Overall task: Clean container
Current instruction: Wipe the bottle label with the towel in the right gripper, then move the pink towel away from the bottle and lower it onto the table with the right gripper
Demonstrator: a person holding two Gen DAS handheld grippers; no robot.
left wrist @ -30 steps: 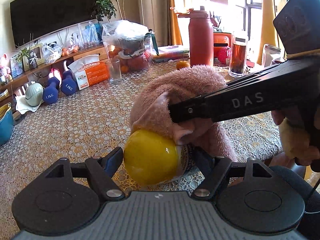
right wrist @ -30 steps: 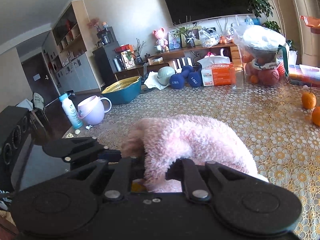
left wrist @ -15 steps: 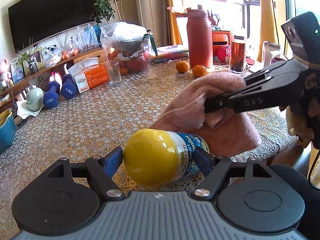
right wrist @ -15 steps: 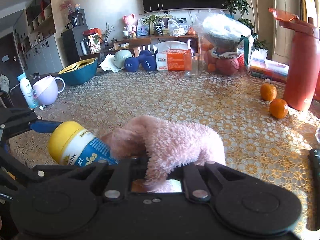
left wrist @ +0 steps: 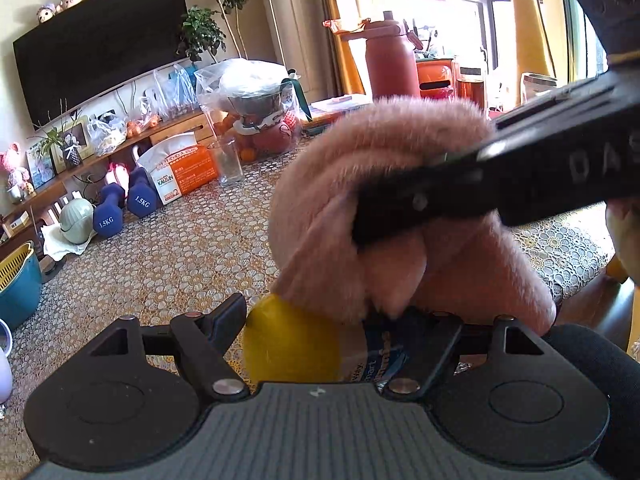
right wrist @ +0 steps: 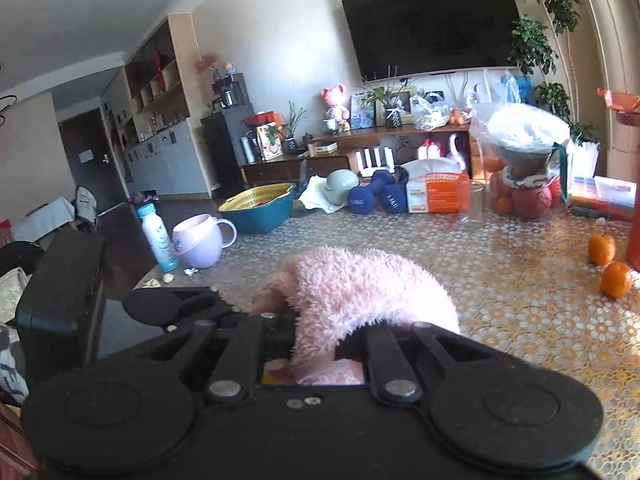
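Note:
A bottle with a yellow cap point(left wrist: 296, 344) and a blue-white label lies sideways between the jaws of my left gripper point(left wrist: 336, 340), which is shut on it. A fluffy pink cloth point(left wrist: 384, 184) drapes over the bottle's body and hides most of it. My right gripper point(left wrist: 376, 216) comes in from the right, shut on that cloth. In the right wrist view the pink cloth point(right wrist: 360, 296) bulges out between the jaws of the right gripper point(right wrist: 328, 340), and the left gripper point(right wrist: 172, 304) shows dark behind it; the bottle is hidden there.
A lace-patterned tablecloth point(left wrist: 172, 264) covers the table. At the back stand blue dumbbells point(left wrist: 120, 208), an orange tissue box point(left wrist: 180, 172), a glass point(left wrist: 228, 160), a bagged fruit bowl point(left wrist: 256, 112) and a red flask point(left wrist: 388, 60). Two oranges point(right wrist: 608, 260), a purple mug point(right wrist: 200, 244) and a teal basket point(right wrist: 260, 208) are nearby.
The right gripper has brought the pink cloth back left over the bottle, covering the label that was exposed half a second ago. The left gripper keeps its hold on the bottle.

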